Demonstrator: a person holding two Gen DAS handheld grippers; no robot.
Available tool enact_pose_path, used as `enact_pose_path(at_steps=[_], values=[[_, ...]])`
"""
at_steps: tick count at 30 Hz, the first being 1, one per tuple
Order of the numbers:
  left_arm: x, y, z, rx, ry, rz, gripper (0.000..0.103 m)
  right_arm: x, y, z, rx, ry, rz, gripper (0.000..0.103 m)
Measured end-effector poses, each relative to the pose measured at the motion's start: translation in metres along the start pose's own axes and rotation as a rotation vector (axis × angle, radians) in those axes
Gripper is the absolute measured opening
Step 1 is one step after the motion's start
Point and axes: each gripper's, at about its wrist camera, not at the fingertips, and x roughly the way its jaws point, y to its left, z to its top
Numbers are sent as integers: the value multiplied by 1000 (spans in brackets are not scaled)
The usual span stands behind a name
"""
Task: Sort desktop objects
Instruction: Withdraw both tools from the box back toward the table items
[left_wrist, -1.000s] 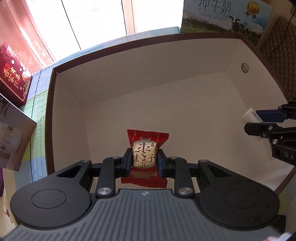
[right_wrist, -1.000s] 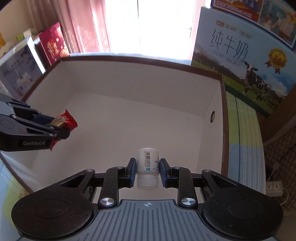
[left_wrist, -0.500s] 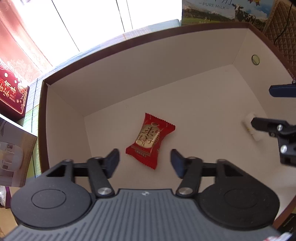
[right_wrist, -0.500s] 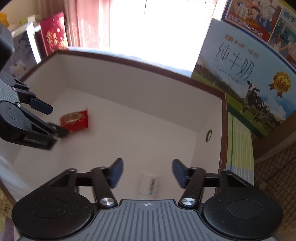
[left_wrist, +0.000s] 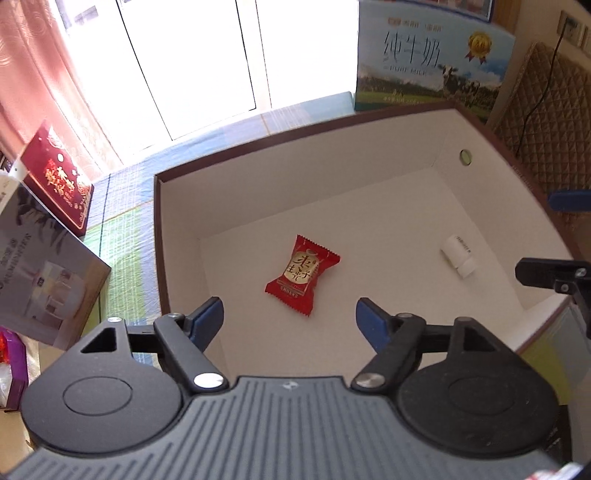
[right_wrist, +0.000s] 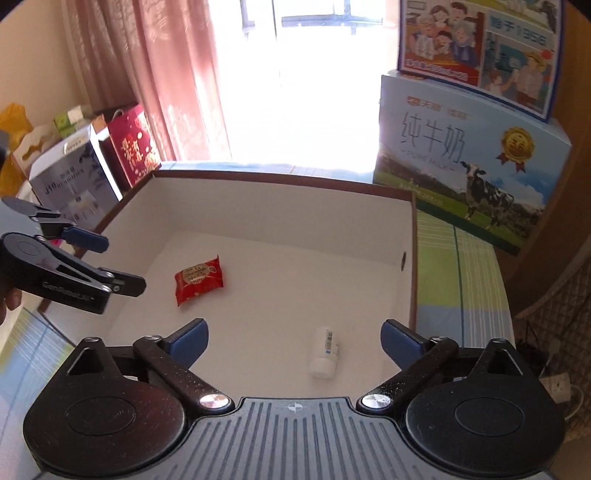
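Sachet: the red sachet (left_wrist: 302, 275) lies flat on the floor of the box (left_wrist: 295, 184), left of middle; a second ago I had it clamped in my left jaws.
Bottle: the white bottle (right_wrist: 325, 350) lies on its side on the box floor, toward the right wall; a second ago my right jaws held it.
Left gripper (left_wrist: 290, 314): jaws wide apart, holding nothing, drawn back above the near edge of the box.
Right gripper (right_wrist: 293, 338): jaws wide apart as well, holding nothing, above the near edge.
Meaning: both things are let go inside the box, so I judge this pair sorted and both hands free for whatever comes next.
Count: one sachet, one bottle, one box; two things in it, well apart from each other.
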Motion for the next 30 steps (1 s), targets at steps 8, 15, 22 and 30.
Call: enact_pose_path(at_steps=[8,15,22,30], values=[[-48,-8,-17,-56,-59,-22,80,-38,9,-16,2,-37,-26,101],[-81,-14,-39,-74,-96,-1,83,-71,17,-28,16,-77,-21,101],[-107,-22,-65,-108,-120,10,84,-99,27,-46,28,-95,-21,101],[-131,-34,-94,-139,-136,16,85,-121,36,-63,33,-112,-19,101]])
